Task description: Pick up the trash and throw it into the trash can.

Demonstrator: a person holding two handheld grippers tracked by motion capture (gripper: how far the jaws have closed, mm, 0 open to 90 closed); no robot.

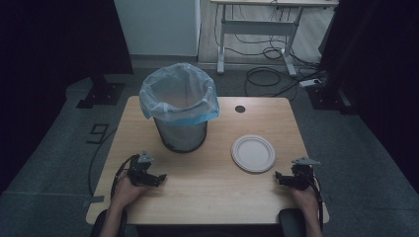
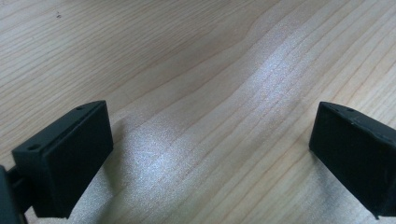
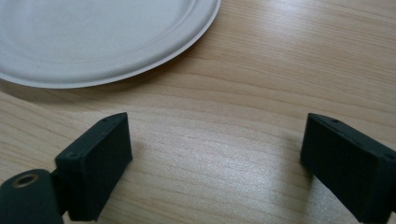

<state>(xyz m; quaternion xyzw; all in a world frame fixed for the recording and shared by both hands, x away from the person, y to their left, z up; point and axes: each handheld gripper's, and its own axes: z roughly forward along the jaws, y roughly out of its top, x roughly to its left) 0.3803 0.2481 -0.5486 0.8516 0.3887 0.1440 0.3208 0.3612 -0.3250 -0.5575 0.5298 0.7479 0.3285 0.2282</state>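
Observation:
A white paper plate point(image 1: 253, 153) lies flat on the wooden table point(image 1: 207, 192), right of centre; its rim also fills the top left of the right gripper view point(image 3: 93, 42). A mesh bin point(image 1: 180, 106) lined with a blue plastic bag stands upright at the back left. My left gripper point(image 1: 159, 179) rests low over the table's front left, open, with bare wood between its jaws point(image 2: 210, 149). My right gripper point(image 1: 279, 177) sits at the front right, just short of the plate, open and holding nothing point(image 3: 215, 158).
A small dark round mark point(image 1: 240, 108) sits near the table's far edge. Beyond the table are a white desk frame point(image 1: 257, 27), loose cables point(image 1: 276, 74) on the floor and dark stands at both sides.

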